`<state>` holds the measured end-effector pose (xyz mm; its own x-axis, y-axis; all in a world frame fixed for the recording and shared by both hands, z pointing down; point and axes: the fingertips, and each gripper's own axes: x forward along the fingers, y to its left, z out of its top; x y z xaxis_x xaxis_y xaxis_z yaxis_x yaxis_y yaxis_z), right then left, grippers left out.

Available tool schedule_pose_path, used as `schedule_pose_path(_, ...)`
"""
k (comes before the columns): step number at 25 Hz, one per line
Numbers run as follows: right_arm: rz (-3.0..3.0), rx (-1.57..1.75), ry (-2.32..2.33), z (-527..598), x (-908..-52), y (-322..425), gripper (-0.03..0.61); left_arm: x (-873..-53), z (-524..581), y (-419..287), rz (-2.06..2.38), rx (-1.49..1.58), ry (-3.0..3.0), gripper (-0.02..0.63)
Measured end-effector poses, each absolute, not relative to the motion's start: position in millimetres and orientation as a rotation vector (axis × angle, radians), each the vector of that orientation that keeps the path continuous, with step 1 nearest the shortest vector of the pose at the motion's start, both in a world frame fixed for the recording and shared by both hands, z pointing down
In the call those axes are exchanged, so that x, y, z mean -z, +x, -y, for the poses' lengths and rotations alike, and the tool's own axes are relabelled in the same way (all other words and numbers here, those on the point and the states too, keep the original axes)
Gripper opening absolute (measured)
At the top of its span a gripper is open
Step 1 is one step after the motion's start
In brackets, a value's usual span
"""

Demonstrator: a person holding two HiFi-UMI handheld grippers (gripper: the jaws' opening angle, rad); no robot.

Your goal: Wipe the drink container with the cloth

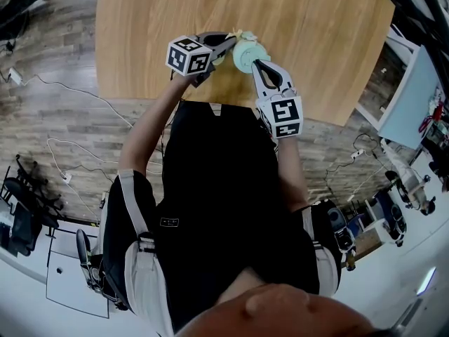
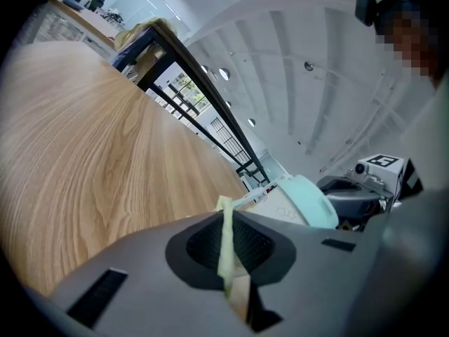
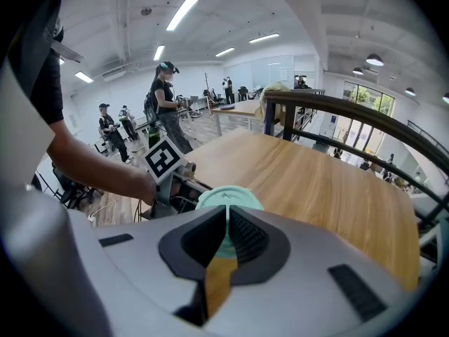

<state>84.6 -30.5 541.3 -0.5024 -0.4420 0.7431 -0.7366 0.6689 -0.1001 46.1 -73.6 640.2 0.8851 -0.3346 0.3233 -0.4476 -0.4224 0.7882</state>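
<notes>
1. Right claw (image 1: 258, 67): nearest the person's body in the head view, above the near edge of the table (image 1: 316, 34). In the right gripper view the right claw (image 3: 226, 213) is narrow, its jaws closed on the rim of the mint-green lid of the drink container (image 3: 229, 197).
2. Drink container (image 1: 247, 53): positioned between the two claws, over the near edge of the table, lid turned toward the right claw. Whether its base rests on the table cannot be determined.
3. Left claw (image 1: 223, 48): just beside the drink container on the person's left. In the left gripper view the left claw (image 2: 226, 220) has its jaws pressed together on a thin fold of the pale yellow cloth (image 2: 225, 248).
4. Cloth (image 1: 223, 58): lies against the side of the drink container (image 2: 298, 202), which appears tilted just beyond the left claw's tips.
5. Table (image 2: 84, 153): light wood grain, extending away behind both claws; the same surface fills the right half of the right gripper view (image 3: 316, 181).
6. Floor (image 1: 56, 118): grey wood planks with white cables (image 1: 70, 93) trailing across them, left of the person.
7. Background: several people (image 3: 165, 111) stand well apart from the table in the right gripper view
</notes>
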Motion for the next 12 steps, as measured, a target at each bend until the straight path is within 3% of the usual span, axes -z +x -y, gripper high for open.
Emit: schedule_pose_path(12, 2.177, -0.538, 0.901, 29.8, -539.7, 87.1, 0.035, -577.1, 81.7, 50.2, 0.451, -0.145, 2.201, 0.031)
